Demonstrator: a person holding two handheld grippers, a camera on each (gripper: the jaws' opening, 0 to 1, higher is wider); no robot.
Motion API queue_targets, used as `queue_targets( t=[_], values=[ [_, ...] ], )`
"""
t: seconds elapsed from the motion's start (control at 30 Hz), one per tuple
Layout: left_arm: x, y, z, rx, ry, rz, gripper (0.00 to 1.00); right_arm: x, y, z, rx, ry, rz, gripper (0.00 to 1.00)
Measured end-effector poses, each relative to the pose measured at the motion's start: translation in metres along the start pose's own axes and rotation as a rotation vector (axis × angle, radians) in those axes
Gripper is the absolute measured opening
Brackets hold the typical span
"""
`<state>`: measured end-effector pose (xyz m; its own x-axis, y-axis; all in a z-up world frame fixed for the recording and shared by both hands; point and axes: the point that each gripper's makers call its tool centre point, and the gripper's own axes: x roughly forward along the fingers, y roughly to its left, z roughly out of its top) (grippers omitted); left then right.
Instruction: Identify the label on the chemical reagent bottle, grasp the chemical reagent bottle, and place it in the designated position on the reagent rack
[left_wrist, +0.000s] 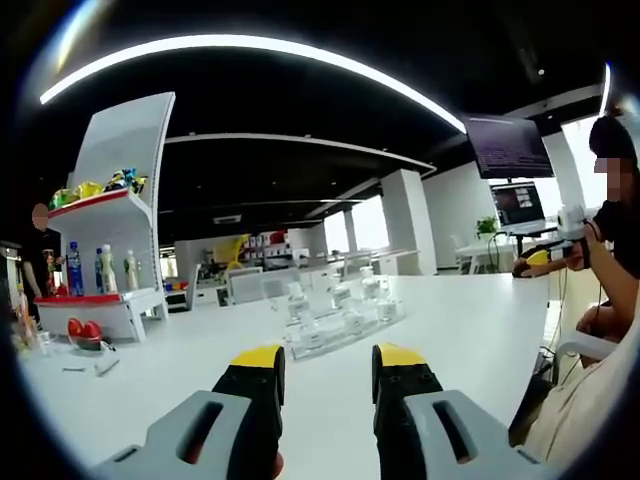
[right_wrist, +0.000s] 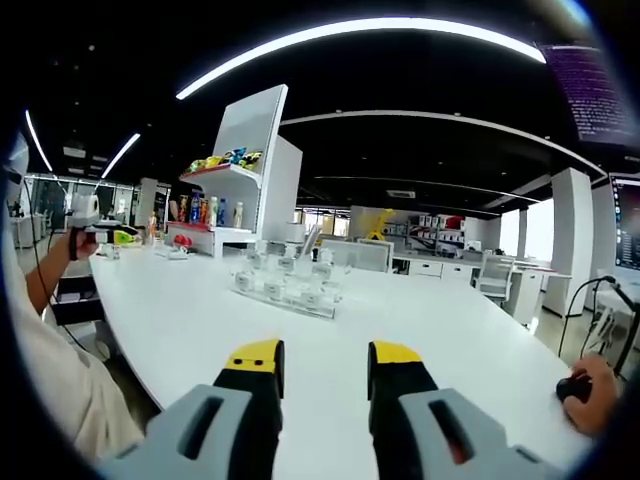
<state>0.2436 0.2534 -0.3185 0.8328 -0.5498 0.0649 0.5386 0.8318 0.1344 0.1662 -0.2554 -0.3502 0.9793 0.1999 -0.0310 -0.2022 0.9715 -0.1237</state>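
A clear reagent rack (left_wrist: 345, 325) holding several small clear reagent bottles (left_wrist: 341, 293) stands on the white table (left_wrist: 470, 330), well ahead of my left gripper (left_wrist: 328, 362). That gripper's yellow-tipped jaws stand apart with nothing between them. In the right gripper view the same rack (right_wrist: 285, 297) and its bottles (right_wrist: 274, 285) sit ahead and slightly left of my right gripper (right_wrist: 325, 360), which is also open and empty. Labels on the bottles are too small to read.
A white display shelf (left_wrist: 112, 215) with drink bottles and snacks stands at the table's far left, also seen behind the rack (right_wrist: 240, 170). Red objects (left_wrist: 82, 330) lie near it. Seated people flank the table (left_wrist: 612, 220), one holding a hand-held device (right_wrist: 95, 230). A hand rests on a mouse (right_wrist: 578, 388).
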Motion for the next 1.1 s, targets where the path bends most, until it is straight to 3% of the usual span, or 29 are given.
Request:
queue_targets(
  t=[1.1],
  values=[
    [0.0002,0.0012,-0.0007,-0.002,0.006,0.002,0.36,0.0015,-0.0005,-0.0028,0.003,0.006,0.001,0.33]
  ],
)
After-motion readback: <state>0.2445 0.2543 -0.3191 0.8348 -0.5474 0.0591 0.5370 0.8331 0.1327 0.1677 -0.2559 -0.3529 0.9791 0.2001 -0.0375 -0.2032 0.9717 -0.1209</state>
